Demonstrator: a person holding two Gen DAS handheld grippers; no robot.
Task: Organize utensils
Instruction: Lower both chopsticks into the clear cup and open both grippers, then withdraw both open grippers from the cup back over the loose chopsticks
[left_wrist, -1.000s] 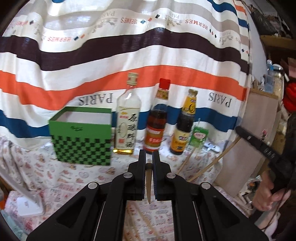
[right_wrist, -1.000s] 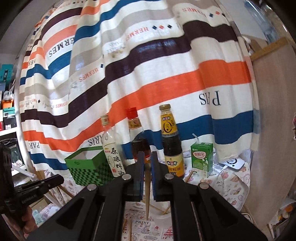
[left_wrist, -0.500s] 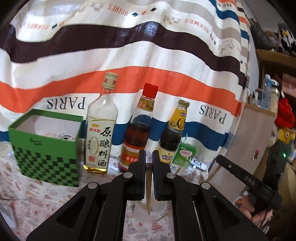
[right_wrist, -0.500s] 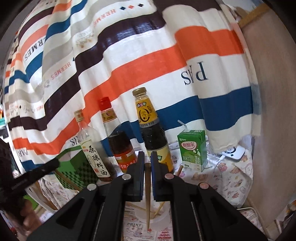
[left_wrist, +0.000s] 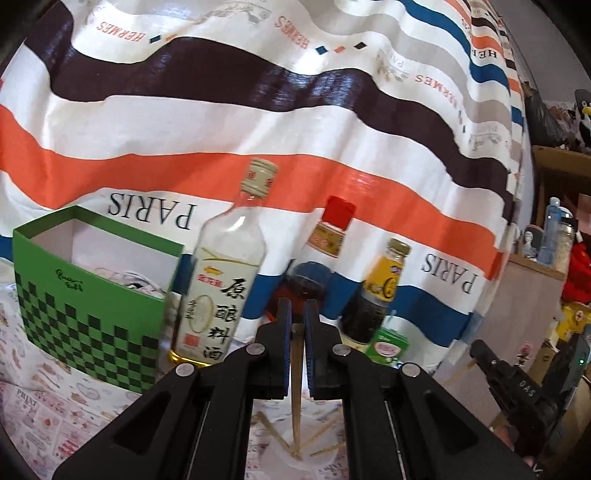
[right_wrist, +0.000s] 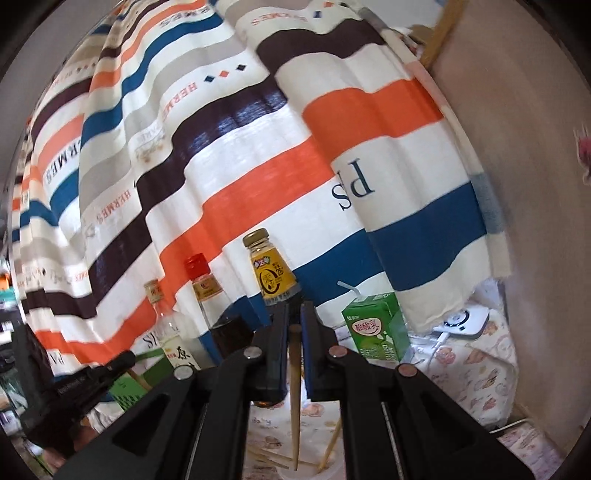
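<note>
Both tools had advanced toward the bottles; left tool (left_wrist: 295, 325) and right tool (right_wrist: 294, 325) each clamped a chopstick (left_wrist: 295, 387) (right_wrist: 294, 398), tips at 6 o'clock over a white cup (right_wrist: 328, 472).

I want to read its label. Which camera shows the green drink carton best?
The right wrist view: the green drink carton shows whole, with straw and front print. In the left wrist view it sits small, half hidden behind the gripper.
</note>
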